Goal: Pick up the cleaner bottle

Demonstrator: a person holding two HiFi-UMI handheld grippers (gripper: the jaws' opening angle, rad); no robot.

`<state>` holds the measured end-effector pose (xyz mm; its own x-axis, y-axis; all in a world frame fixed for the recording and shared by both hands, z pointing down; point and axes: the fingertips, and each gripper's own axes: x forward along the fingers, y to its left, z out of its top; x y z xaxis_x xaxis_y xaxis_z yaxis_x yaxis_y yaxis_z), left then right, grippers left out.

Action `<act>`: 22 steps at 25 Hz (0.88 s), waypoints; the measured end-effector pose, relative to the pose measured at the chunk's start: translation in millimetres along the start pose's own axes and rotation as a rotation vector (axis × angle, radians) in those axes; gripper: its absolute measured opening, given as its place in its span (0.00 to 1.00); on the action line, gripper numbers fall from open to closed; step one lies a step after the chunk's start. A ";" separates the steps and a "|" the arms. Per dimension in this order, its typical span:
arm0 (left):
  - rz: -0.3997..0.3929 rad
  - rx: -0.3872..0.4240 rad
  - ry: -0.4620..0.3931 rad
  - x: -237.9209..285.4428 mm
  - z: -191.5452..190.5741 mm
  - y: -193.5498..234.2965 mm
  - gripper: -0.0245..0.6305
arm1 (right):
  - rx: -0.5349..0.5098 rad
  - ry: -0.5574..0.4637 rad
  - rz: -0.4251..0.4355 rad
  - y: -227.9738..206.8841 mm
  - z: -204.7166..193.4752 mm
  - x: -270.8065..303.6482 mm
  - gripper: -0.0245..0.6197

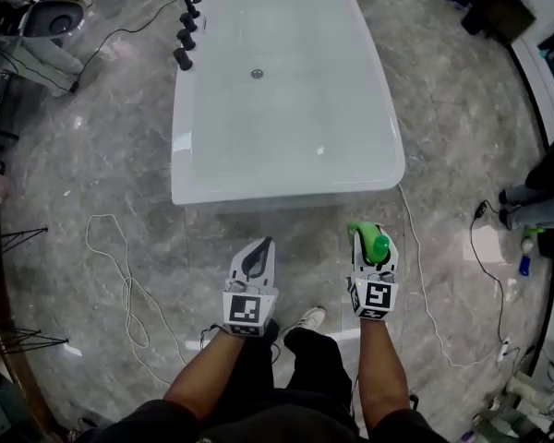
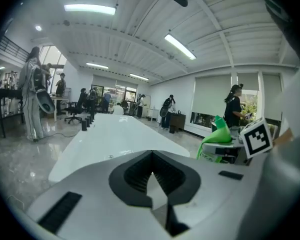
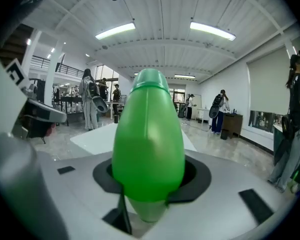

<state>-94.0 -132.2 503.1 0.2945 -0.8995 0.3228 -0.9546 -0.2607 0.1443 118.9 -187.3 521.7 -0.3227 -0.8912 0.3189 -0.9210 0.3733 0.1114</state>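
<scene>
The green cleaner bottle is held above the marble floor, with my right gripper shut on it, just in front of the tub's near end. In the right gripper view the bottle fills the middle, its body pinched between the black pads of the gripper. My left gripper hangs beside it on the left, its jaw tips meeting and nothing between them. In the left gripper view the gripper is shut, and the bottle shows at the right by the other gripper's marker cube.
A white bathtub stretches ahead, with black taps at its far left rim. White cables loop over the floor on both sides. A person's legs stand at the right edge. Tripod legs stand at the left.
</scene>
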 end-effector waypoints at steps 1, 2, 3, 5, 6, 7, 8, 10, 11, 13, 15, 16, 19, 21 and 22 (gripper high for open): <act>-0.003 -0.003 -0.010 -7.1 22.8 2.8 0.05 | -0.003 -0.010 0.003 6.8 25.2 -3.0 0.34; -0.002 -0.010 -0.019 -14.2 40.7 6.1 0.05 | -0.004 -0.016 0.004 13.6 47.5 -6.9 0.34; 0.001 -0.021 -0.027 -21.0 55.2 10.1 0.05 | -0.006 -0.020 0.004 20.4 67.2 -11.0 0.34; 0.016 -0.045 -0.032 -34.8 80.9 18.6 0.05 | -0.003 -0.021 0.002 33.0 100.8 -18.8 0.34; 0.028 -0.053 -0.030 -42.3 93.8 22.6 0.05 | 0.000 -0.021 0.002 38.7 114.9 -22.7 0.34; 0.040 -0.058 -0.029 -50.0 105.8 26.1 0.05 | 0.004 -0.022 0.003 44.0 127.4 -27.0 0.34; 0.050 -0.058 -0.030 -57.2 115.5 28.6 0.05 | 0.006 -0.025 0.006 48.7 138.4 -31.5 0.34; 0.058 -0.052 -0.040 -67.1 130.4 31.1 0.05 | 0.010 -0.035 0.008 54.4 157.1 -39.2 0.34; 0.062 -0.048 -0.048 -70.0 137.4 32.0 0.05 | 0.014 -0.041 0.007 55.1 165.3 -41.7 0.34; 0.070 -0.042 -0.055 -72.9 146.8 32.8 0.05 | 0.025 -0.050 0.001 52.8 179.2 -43.7 0.34; 0.076 -0.040 -0.054 -70.8 153.6 31.2 0.05 | 0.050 -0.057 -0.005 46.5 190.6 -42.6 0.34; 0.077 -0.041 -0.054 -68.7 156.2 29.2 0.05 | 0.066 -0.056 -0.009 43.0 194.6 -42.4 0.34; 0.084 -0.053 -0.079 -64.8 175.5 22.7 0.05 | 0.085 -0.045 -0.003 36.4 204.5 -42.0 0.34; 0.095 -0.046 -0.096 -58.8 192.5 22.8 0.05 | 0.085 -0.058 0.025 36.5 215.2 -36.7 0.34; 0.101 -0.037 -0.103 -54.1 200.9 23.1 0.05 | 0.084 -0.068 0.041 36.4 221.7 -32.9 0.34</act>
<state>-141.1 -160.0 301.0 0.1887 -0.9523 0.2398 -0.9762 -0.1554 0.1512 47.6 -201.5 306.6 -0.3724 -0.8919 0.2564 -0.9206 0.3899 0.0193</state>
